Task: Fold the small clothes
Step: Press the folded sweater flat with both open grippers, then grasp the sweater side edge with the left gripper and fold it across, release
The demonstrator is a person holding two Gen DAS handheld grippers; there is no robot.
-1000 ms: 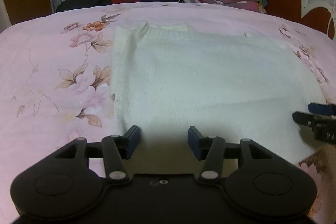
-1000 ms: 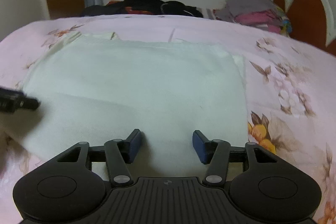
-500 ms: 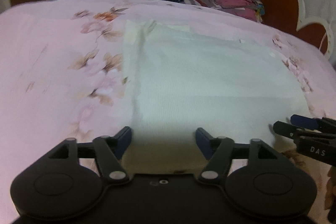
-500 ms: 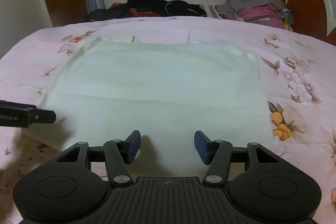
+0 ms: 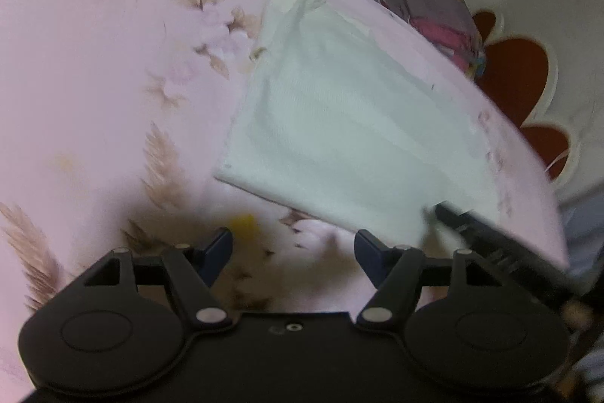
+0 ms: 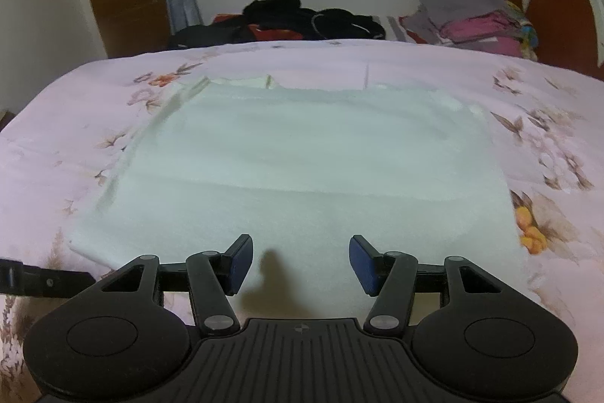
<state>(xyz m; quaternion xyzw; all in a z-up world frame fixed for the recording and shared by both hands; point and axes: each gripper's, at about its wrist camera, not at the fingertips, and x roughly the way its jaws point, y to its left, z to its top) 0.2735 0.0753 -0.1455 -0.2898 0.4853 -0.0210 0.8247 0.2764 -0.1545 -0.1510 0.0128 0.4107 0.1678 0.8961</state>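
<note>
A white knit garment (image 5: 339, 123) (image 6: 302, 169) lies flat on the pink floral bedsheet (image 5: 94, 82), folded into a rough rectangle. My left gripper (image 5: 293, 244) is open, tilted, and hangs over bare sheet just short of the garment's near edge, with nothing between its blue pads. My right gripper (image 6: 298, 252) is open above the garment's near edge, and its pads hold nothing. In the left wrist view, a right gripper finger (image 5: 464, 221) reaches the garment's near right corner. A dark finger of the left gripper (image 6: 49, 280) shows at the left of the right wrist view.
A heap of dark clothes (image 6: 287, 14) lies at the far side of the bed. A stack of folded grey and pink clothes (image 6: 479, 21) sits at the far right by the red and white headboard (image 6: 558, 10). A window and a wooden door stand behind.
My left gripper's jaws have widened. It has rolled and drawn back off the garment onto the sheet at its near edge. My right gripper has backed off slightly, still open.
</note>
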